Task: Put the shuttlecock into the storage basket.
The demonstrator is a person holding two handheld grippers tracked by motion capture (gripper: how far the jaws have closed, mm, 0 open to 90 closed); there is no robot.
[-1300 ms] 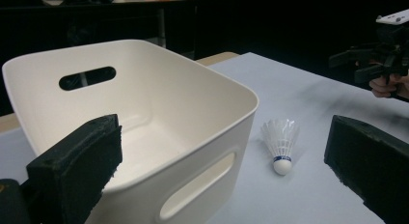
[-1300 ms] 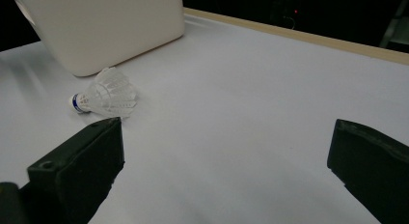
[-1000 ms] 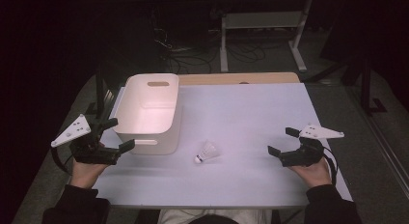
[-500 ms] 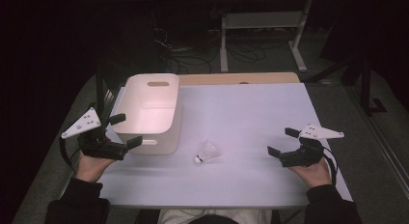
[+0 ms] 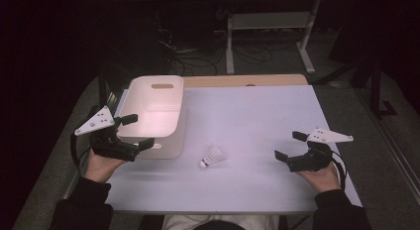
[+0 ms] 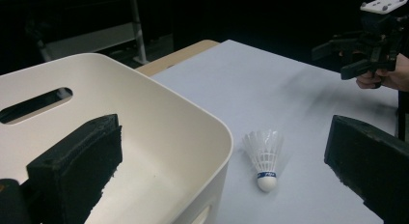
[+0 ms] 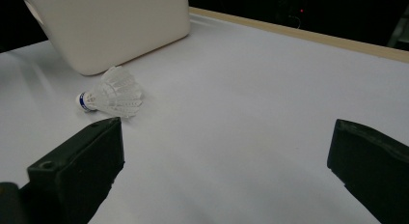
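A white shuttlecock (image 5: pixel 212 155) lies on its side on the white table (image 5: pixel 257 121), just right of a white plastic bin (image 5: pixel 154 113). My left gripper (image 5: pixel 137 132) is open over the bin's near left corner, one jaw above the bin's inside. The left gripper view shows the bin (image 6: pixel 159 132) and the shuttlecock (image 6: pixel 263 156) between the spread jaws. My right gripper (image 5: pixel 290 146) is open at the table's right side, some way from the shuttlecock. In the right gripper view the shuttlecock (image 7: pixel 112 96) lies beside the bin (image 7: pixel 111 26).
The bin has handle slots (image 5: pixel 162 86) in its walls. A wooden strip (image 5: pixel 242 80) runs along the table's far edge. Beyond it stand a metal frame (image 5: pixel 270 27) and cables on a dark floor.
My left gripper has moved right and forward, from beside the bin to over its near left corner. The right gripper and the shuttlecock have stayed put.
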